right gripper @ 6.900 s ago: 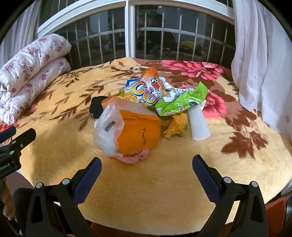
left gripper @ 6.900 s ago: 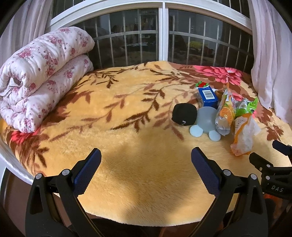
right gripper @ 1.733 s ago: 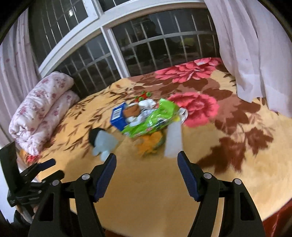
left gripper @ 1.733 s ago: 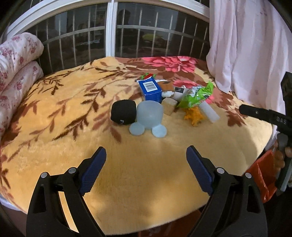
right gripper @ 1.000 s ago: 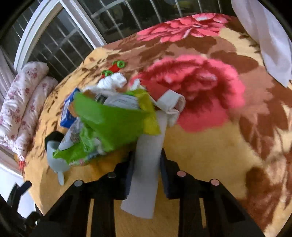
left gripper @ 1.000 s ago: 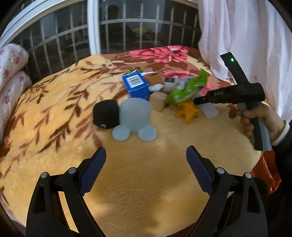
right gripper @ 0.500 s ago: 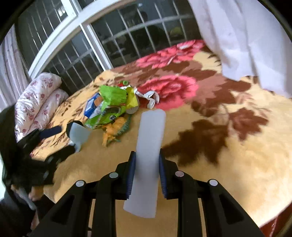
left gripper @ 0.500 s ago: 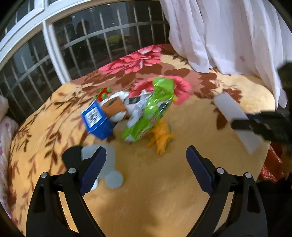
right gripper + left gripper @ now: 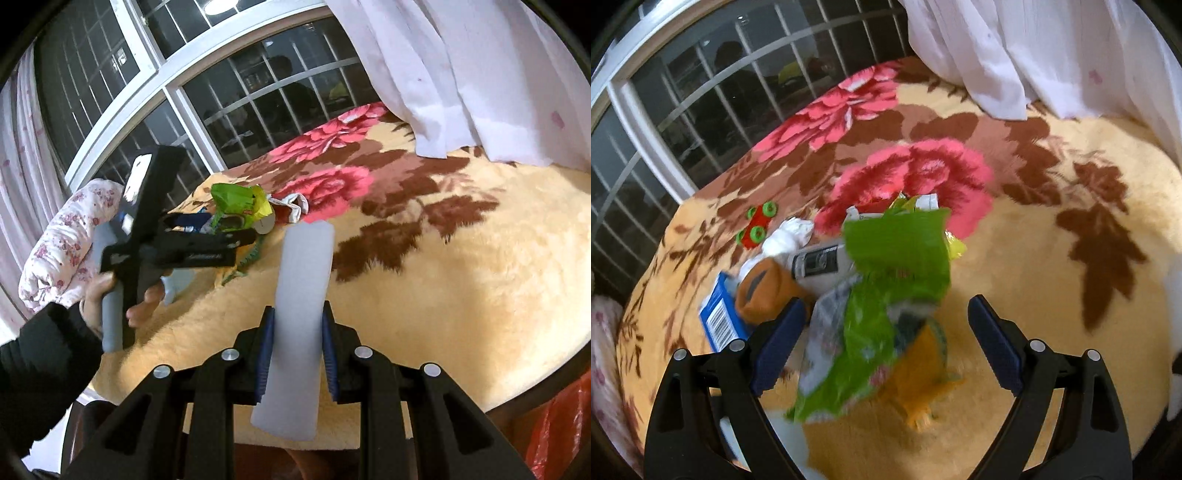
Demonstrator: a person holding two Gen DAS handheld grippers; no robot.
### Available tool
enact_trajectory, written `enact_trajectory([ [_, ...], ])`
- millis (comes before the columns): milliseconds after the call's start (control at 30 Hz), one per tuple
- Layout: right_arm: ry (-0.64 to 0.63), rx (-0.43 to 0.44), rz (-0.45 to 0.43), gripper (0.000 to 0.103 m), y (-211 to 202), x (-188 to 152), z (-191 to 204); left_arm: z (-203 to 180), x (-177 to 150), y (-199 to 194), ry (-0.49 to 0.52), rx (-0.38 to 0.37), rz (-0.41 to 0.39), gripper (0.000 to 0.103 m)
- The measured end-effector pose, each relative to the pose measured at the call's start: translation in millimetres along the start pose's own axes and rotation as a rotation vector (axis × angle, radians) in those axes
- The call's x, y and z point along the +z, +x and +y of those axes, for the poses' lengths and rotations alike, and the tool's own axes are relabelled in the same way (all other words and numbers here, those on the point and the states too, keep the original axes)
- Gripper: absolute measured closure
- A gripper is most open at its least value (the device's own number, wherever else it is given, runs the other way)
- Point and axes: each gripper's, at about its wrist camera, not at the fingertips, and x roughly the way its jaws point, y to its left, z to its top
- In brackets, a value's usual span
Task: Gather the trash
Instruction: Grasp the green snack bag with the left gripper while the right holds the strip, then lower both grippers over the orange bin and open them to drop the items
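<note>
Holding: a pale foam strip point(image 9: 301, 314) is pinched across its middle by the right gripper point(image 9: 297, 356), its long axis running toward twelve o'clock, one end hanging below the jaws.
Left tongs: the left gripper point(image 9: 886, 347) is spread wide, nothing held; a green snack wrapper point(image 9: 882, 306) is framed between the blue pads point(image 9: 777, 345).
Key relation: the wrapper is seen dead ahead of the left tongs, its long axis slanted from seven toward one o'clock, so it is judged to be the nearer hand's pick; whether a pad touches it cannot be told through the blur.
Pile: lying on the flowered blanket point(image 9: 1052, 266), a blue carton point(image 9: 718, 321) is at nine o'clock of the wrapper, a brown-and-white soft toy point(image 9: 764, 288) at ten, a red toy with green wheels point(image 9: 757, 225) at eleven, an orange piece point(image 9: 923, 376) at five.
Containers: a red-orange bag point(image 9: 557, 428) is glimpsed at four o'clock in the right view, below the blanket's edge; its contents are hidden.
Judged next: the strip is likely bound for that bag.
</note>
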Motion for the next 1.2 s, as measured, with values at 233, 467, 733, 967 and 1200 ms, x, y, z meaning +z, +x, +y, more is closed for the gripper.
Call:
enact_trajectory([
  [233,0.016,0.027,-0.022,0.079,4,-3,-3,3,5,10,-0.004,0.065,0.01,0.058],
  [467,-0.012,0.03,-0.034,0.079,-6,2,9,27,-1,-72,-0.11,0.08,-0.135,0.059],
  [733,-0.098,0.067,-0.039,0.079,-28,4,55,45,-33,-190,-0.22,0.101,-0.309,0.059],
  [967,-0.179,0.09,-0.025,0.079,-56,-12,92,37,-110,-257,-0.325,0.094,-0.348,0.059],
  [1200,-0.235,0.119,0.047,0.078,-77,-47,115,6,-202,-262,-0.39,0.058,-0.234,0.059],
])
